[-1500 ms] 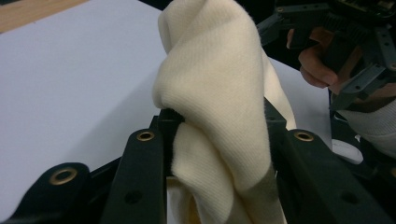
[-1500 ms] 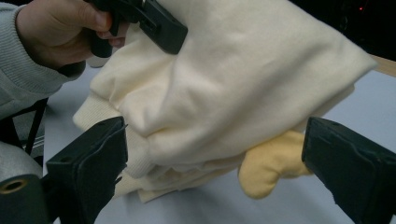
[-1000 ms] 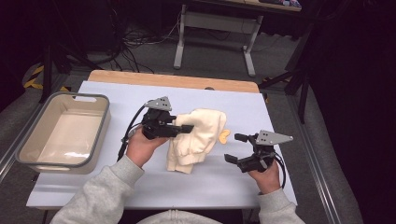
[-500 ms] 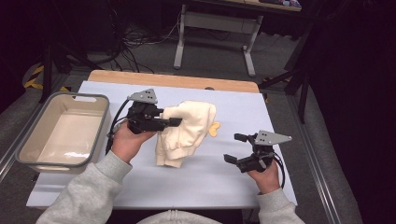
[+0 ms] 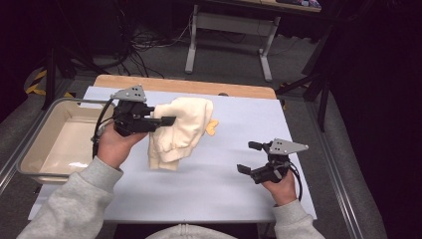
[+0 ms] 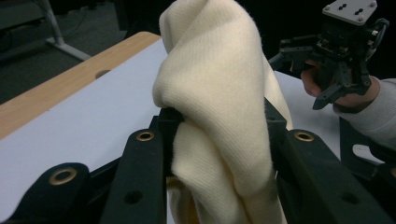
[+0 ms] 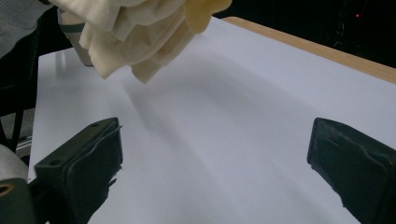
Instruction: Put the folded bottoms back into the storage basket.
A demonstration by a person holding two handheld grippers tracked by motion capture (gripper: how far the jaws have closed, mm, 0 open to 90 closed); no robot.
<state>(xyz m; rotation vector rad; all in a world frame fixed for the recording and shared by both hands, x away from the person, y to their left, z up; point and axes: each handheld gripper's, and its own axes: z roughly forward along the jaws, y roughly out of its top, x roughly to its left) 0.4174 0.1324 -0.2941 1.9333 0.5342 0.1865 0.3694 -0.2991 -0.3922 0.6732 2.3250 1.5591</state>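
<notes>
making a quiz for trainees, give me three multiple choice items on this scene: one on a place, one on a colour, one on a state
1. Where does the tray sit?
A. at the table's left edge
B. at its right edge
C. under the cloth

2. What colour is the cloth?
A. blue
B. cream
C. black

3. How do the right gripper jaws stand?
A. shut on the cloth
B. shut, empty
C. open, empty

Key: 1 A, the high view shows it left of the left gripper. 2 B, cream in every view. 3 C, wide apart over bare table.
</notes>
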